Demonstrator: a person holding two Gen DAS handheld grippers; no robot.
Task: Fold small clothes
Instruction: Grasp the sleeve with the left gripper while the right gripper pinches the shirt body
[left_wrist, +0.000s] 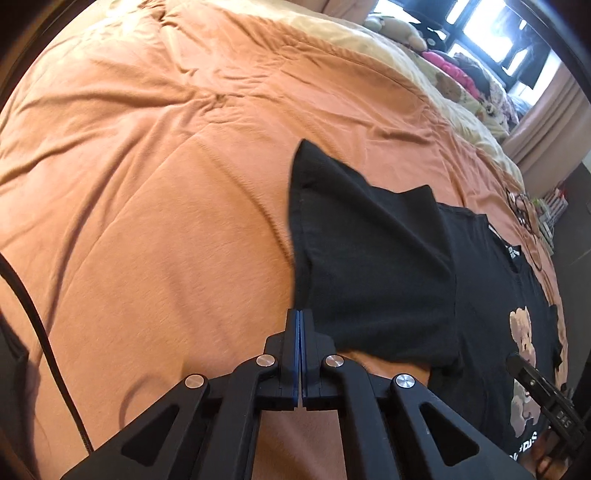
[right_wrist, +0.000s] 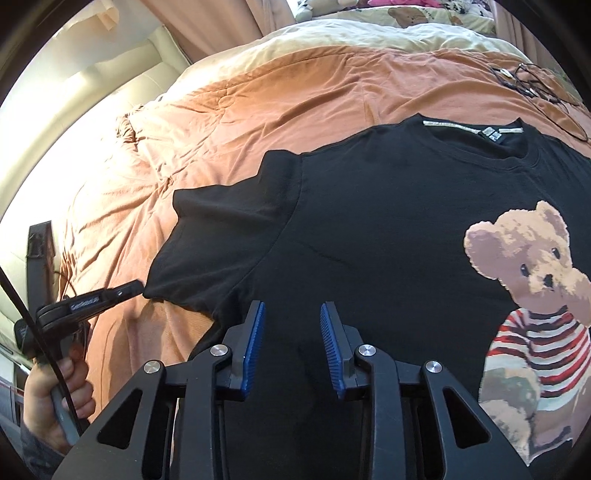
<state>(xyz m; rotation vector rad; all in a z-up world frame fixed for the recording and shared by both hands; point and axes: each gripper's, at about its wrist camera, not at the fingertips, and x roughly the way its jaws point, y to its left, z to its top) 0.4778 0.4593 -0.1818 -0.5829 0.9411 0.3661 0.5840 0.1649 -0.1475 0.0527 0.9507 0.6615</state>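
The black T-shirt (right_wrist: 369, 229) ran off the right wrist view's right and near edges, its hem unseen. The bear print (right_wrist: 532, 317) was cut there too. Far-side clutter (left_wrist: 454, 70) by the window stayed too small to identify.

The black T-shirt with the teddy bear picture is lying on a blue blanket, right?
Not quite. The black T-shirt with the teddy bear picture is lying on an orange quilted blanket, not a blue one. The right wrist view shows it clearly.
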